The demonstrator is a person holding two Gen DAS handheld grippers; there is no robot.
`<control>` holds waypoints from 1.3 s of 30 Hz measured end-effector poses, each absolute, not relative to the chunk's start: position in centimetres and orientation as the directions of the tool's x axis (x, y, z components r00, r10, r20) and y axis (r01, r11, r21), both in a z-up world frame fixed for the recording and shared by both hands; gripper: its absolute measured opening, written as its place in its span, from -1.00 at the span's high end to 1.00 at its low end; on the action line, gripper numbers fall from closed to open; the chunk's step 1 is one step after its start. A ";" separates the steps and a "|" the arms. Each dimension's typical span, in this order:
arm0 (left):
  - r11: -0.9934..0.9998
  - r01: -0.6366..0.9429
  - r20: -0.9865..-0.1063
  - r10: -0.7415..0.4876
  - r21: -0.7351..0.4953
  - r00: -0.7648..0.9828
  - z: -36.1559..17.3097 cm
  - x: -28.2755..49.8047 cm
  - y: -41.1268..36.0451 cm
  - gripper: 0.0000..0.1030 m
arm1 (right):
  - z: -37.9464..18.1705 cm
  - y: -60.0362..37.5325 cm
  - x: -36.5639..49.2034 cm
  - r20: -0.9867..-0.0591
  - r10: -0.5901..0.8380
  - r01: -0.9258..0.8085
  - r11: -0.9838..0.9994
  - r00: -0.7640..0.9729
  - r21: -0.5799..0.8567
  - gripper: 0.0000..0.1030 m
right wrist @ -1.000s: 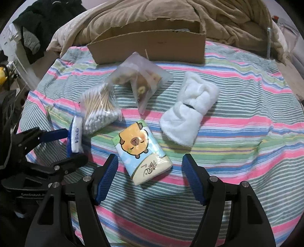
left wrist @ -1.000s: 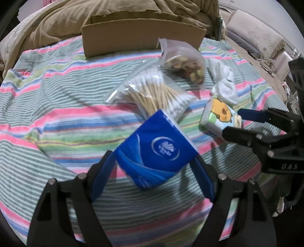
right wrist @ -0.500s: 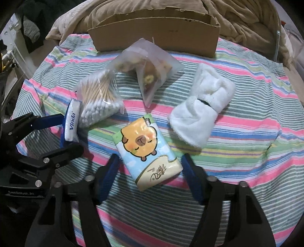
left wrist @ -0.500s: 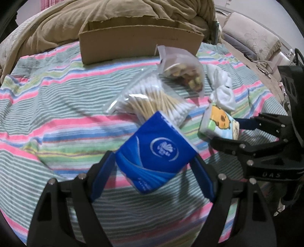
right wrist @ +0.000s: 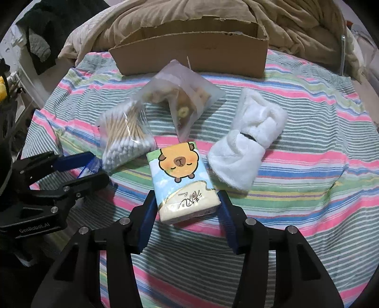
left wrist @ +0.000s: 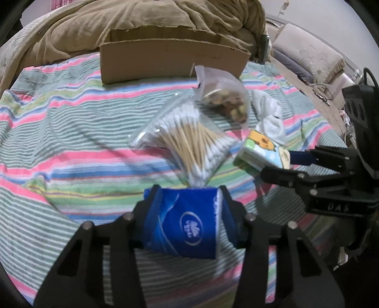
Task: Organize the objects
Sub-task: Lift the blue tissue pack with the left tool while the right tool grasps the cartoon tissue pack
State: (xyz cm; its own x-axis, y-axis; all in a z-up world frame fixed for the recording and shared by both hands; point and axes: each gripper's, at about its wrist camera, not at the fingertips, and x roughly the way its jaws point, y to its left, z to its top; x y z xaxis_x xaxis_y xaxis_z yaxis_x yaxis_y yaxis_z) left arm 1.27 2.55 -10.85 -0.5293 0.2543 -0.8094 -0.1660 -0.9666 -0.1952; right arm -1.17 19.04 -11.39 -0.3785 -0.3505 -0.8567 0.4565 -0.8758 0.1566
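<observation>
My left gripper is shut on a blue tissue pack, squeezed between the blue pads just above the striped bedspread. It also shows at the left of the right wrist view. My right gripper has its pads against both sides of a capybara tissue pack lying on the bed, also seen in the left wrist view. A bag of cotton swabs, a snack bag and a white fluffy headband lie beyond. An open cardboard box stands at the far edge.
A brown duvet is heaped behind the box. A striped bedspread covers the bed. Dark clothes hang at far left in the right wrist view. A beige pillow lies off the bed's right side.
My left gripper has closed on the blue tissue pack, which turned square between the pads. My right gripper moved forward and closed on the capybara pack.
</observation>
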 end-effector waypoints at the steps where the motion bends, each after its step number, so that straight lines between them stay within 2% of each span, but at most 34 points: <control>1: -0.966 -0.166 -0.810 0.257 -0.198 -0.528 -10.9 1.4 2.4 0.12 | -11.4 19.0 -1.1 -0.856 -0.351 0.457 -0.875 -0.380 0.157 -0.03; 8: -0.961 -0.154 -0.796 0.278 -0.231 -0.538 -10.5 2.1 1.8 0.27 | -10.3 19.2 -1.0 -0.842 -0.363 0.458 -0.874 -0.398 0.160 -0.03; 12: -0.958 -0.144 -0.792 0.285 -0.247 -0.541 -10.4 2.2 1.3 0.27 | -9.9 19.5 -1.0 -0.837 -0.365 0.456 -0.875 -0.407 0.160 -0.03; 15: -0.961 -0.120 -0.811 0.276 -0.250 -0.517 -11.3 1.9 0.6 -0.01 | -9.9 19.6 -1.0 -0.837 -0.366 0.453 -0.876 -0.406 0.164 -0.03; 16: -0.967 -0.098 -0.823 0.250 -0.234 -0.509 -11.6 1.8 0.5 -0.30 | -10.0 19.6 -1.1 -0.838 -0.367 0.453 -0.876 -0.404 0.165 -0.03; 17: -0.975 -0.070 -0.837 0.216 -0.209 -0.504 -12.0 1.7 0.3 -0.49 | -10.0 19.5 -1.1 -0.838 -0.368 0.454 -0.876 -0.402 0.166 -0.03; 23: -0.986 -0.091 -0.860 0.165 -0.138 -0.483 -13.3 1.4 1.4 -0.59 | -10.1 19.6 -1.1 -0.838 -0.372 0.456 -0.874 -0.400 0.171 -0.03; 26: -0.985 -0.097 -0.858 0.171 -0.141 -0.485 -13.4 1.4 1.5 -0.56 | -10.1 19.7 -1.1 -0.837 -0.375 0.454 -0.874 -0.399 0.175 -0.03; 27: -0.982 -0.096 -0.853 0.186 -0.160 -0.488 -13.3 1.4 1.2 -0.52 | -10.0 19.7 -1.0 -0.836 -0.375 0.454 -0.874 -0.399 0.175 -0.03; 28: -0.980 -0.097 -0.849 0.201 -0.176 -0.489 -13.2 1.4 1.1 -0.38 | -10.0 19.7 -1.0 -0.835 -0.377 0.455 -0.873 -0.400 0.176 -0.03; 34: -0.972 -0.099 -0.836 0.232 -0.211 -0.498 -12.6 1.8 0.7 -0.23 | -9.2 19.9 -1.0 -0.826 -0.382 0.457 -0.872 -0.415 0.174 -0.03; 39: -0.970 -0.095 -0.820 0.240 -0.223 -0.521 -11.2 1.9 0.5 -0.22 | -8.3 20.0 -1.1 -0.817 -0.383 0.458 -0.873 -0.431 0.167 -0.03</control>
State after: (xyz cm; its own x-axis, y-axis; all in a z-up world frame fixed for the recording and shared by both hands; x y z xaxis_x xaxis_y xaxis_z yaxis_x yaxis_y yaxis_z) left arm 1.91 0.54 -11.16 -0.5206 0.2396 -0.8195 -0.0955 -0.9701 -0.2229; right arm -1.06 20.05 -8.29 -0.4314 -0.3829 -0.8169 0.4581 -0.8730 0.1673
